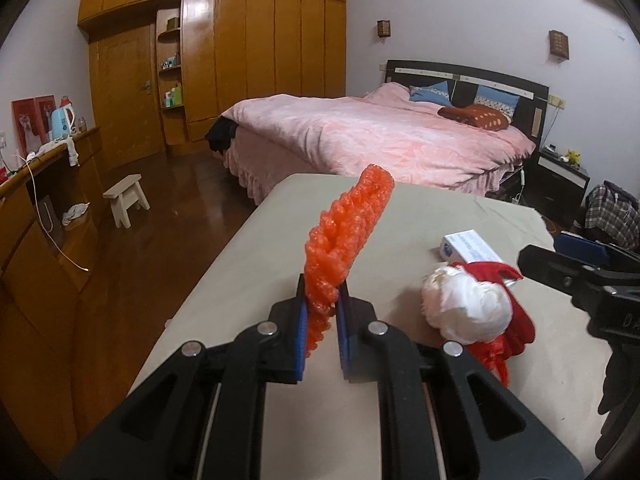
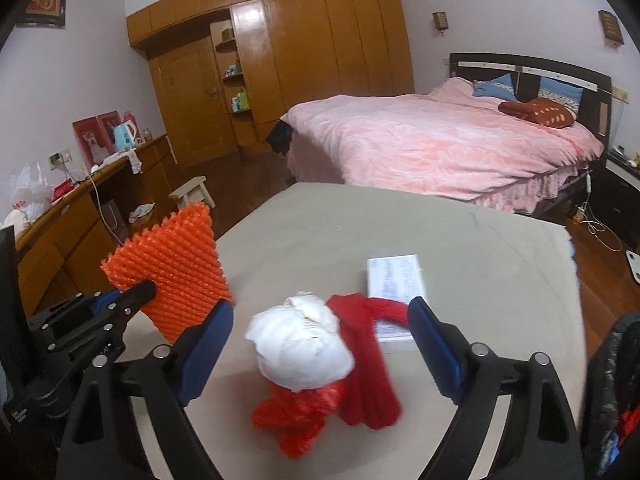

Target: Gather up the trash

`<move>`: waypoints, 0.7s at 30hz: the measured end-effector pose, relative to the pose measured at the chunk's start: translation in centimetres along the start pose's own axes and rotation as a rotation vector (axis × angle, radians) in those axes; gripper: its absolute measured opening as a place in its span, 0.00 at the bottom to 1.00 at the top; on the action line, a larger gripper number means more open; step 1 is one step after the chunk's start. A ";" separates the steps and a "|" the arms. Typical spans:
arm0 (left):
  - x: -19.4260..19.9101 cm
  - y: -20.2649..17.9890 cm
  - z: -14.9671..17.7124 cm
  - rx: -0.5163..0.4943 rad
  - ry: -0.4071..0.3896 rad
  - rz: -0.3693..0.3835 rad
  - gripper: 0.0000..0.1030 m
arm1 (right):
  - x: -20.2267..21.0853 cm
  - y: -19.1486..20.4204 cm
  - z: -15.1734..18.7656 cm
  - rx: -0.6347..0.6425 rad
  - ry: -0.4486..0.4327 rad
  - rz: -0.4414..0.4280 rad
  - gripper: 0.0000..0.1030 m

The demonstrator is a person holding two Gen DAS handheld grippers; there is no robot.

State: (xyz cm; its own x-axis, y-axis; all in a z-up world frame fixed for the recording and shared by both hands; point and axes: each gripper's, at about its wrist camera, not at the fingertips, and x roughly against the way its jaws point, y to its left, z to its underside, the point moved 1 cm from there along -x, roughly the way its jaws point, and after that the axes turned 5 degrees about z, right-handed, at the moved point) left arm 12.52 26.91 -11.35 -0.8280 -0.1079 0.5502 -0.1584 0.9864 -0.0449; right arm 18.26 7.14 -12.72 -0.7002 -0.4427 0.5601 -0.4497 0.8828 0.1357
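My left gripper (image 1: 322,300) is shut on an orange foam net sleeve (image 1: 344,236), which stands up from its blue pads above the beige table (image 1: 248,264). In the right wrist view the same orange sleeve (image 2: 176,268) shows at the left, held by the left gripper (image 2: 150,288). My right gripper (image 2: 320,320) is open, its blue pads (image 2: 208,344) on either side of a crumpled white paper wad (image 2: 300,344) wrapped in red plastic (image 2: 368,368); the pads do not touch it. The wad (image 1: 468,304) lies right of the left gripper.
A white carton (image 2: 394,288) lies flat behind the wad. A dark bag (image 2: 616,392) hangs at the right edge. Beyond the table stand a pink bed (image 2: 440,144), a wooden wardrobe (image 2: 320,52), a small stool (image 2: 194,192) and a long desk (image 2: 72,208) at the left.
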 end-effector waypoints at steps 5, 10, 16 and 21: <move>-0.4 1.5 0.7 0.029 0.013 -0.014 0.11 | -1.6 1.2 0.9 0.025 0.025 0.001 0.80; -0.5 2.2 0.9 0.039 0.013 -0.014 0.11 | -3.4 2.2 1.4 0.059 0.058 0.013 0.80; -0.4 2.3 0.7 0.052 0.008 -0.005 0.11 | -5.3 2.7 2.5 0.101 0.117 0.038 0.66; -0.2 2.1 0.8 0.057 0.006 0.001 0.11 | -5.2 2.5 3.1 0.122 0.135 0.015 0.49</move>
State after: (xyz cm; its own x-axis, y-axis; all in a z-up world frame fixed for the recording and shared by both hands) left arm 11.97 28.91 -12.22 -0.8249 -0.1055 0.5553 -0.1875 0.9779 -0.0927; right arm 18.99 11.17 -17.84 -0.6300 -0.3973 0.6673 -0.5097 0.8598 0.0307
